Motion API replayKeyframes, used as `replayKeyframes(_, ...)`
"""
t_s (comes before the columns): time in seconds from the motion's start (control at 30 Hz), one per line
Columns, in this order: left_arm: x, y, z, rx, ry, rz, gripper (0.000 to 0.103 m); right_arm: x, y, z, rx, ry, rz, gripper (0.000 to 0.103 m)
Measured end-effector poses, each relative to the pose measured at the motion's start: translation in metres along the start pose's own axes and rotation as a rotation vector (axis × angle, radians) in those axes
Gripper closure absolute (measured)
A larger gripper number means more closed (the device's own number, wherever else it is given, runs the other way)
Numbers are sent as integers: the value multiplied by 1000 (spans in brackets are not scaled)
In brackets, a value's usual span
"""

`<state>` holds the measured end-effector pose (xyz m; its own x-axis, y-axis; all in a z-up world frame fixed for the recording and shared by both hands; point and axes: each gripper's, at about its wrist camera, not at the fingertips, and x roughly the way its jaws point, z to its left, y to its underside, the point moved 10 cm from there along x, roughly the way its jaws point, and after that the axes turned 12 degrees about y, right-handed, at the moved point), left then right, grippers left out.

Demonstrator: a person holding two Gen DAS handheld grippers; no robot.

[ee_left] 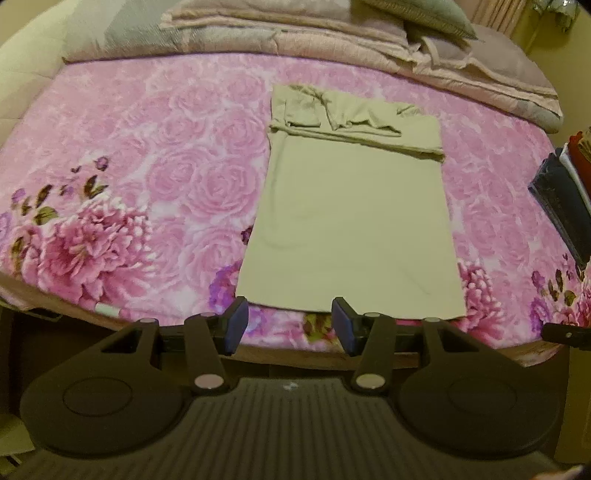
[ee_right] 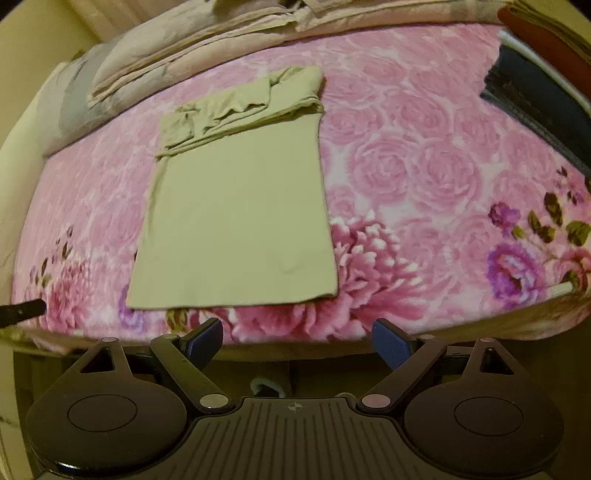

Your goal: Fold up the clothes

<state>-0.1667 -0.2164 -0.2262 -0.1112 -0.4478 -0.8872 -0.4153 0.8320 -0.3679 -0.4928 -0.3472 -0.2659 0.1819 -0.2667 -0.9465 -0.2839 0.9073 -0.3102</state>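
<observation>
- My left gripper (ee_left: 289,320) hangs at the near edge of the bed (ee_left: 155,177), its jaws released with a clear gap between the blue pads (ee_left: 236,325) and nothing between them.
- My right gripper (ee_right: 297,343) sits at the same near edge, further right, jaws spread wide and empty.
- The task's garment, a pale green shirt (ee_left: 351,221), lies flat on the pink floral bedspread (ee_right: 424,166), folded into a long rectangle running away from me.
- Its sleeves and upper part are folded over in a rumpled band (ee_left: 343,114) across the far end of that rectangle.
- In the left view the near hem of the shirt lies just beyond the fingertips; I cannot tell whether the pads touch it.
- In the right view the shirt (ee_right: 236,214) lies left of centre, apart from the right gripper.
- A stack of folded beige and grey blankets (ee_left: 280,33) runs along the far side of the bed, with a grey pillow (ee_left: 421,14) on it.
- A dark blue folded item (ee_left: 561,206) sits at the right edge of the bed, with something red (ee_right: 543,33) behind it.
</observation>
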Motion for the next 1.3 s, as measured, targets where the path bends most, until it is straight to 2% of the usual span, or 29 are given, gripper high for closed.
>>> replayKeyframes(0.17, 38, -34, 25, 20, 65, 30, 60, 27, -18, -6, 100, 6, 19, 13)
replayKeyframes(0.3, 68, -45, 50, -1, 76, 72, 60, 57, -33, -11, 191, 8, 38, 13)
replayKeyframes(0.53, 137, -18, 87, -61, 176, 144, 60, 122, -28, -15, 189, 32, 111, 13)
replayKeyframes(0.63, 165, 1, 111, -137, 203, 163, 63, 149, -18, -16, 163, 45, 151, 13)
replayKeyframes(0.7, 177, 7, 123, -192, 236, 153, 63, 162, -15, -18, 148, 42, 147, 13)
replayKeyframes(0.8, 186, 6, 132, -231, 291, 100, 63, 173, -17, -23, 158, -8, 107, 13)
replayKeyframes(0.87, 191, 4, 137, -257, 334, 64, 63, 177, -21, -24, 180, -82, 66, 14)
replayKeyframes(0.9, 194, 3, 139, -274, 359, 49, 63, 179, -22, -25, 192, -112, 49, 23)
replayKeyframes(0.93, 198, 3, 142, -293, 378, 41, 64, 184, -23, -27, 205, -142, 47, 35)
replayKeyframes(0.97, 202, 2, 144, -310, 406, 30, 64, 189, -23, -28, 217, -172, 51, 38)
replayKeyframes(1.17, 211, -2, 148, -357, 535, -4, 65, 201, -26, -42, 222, -320, 42, 38)
replayKeyframes(1.2, 211, 0, 147, -370, 550, -1, 65, 198, -26, -44, 210, -344, 49, 40)
replayKeyframes(1.23, 211, 3, 147, -384, 566, 2, 65, 197, -23, -44, 202, -368, 64, 46)
replayKeyframes(1.3, 212, 8, 147, -410, 596, 8, 67, 194, -15, -46, 192, -415, 102, 48)
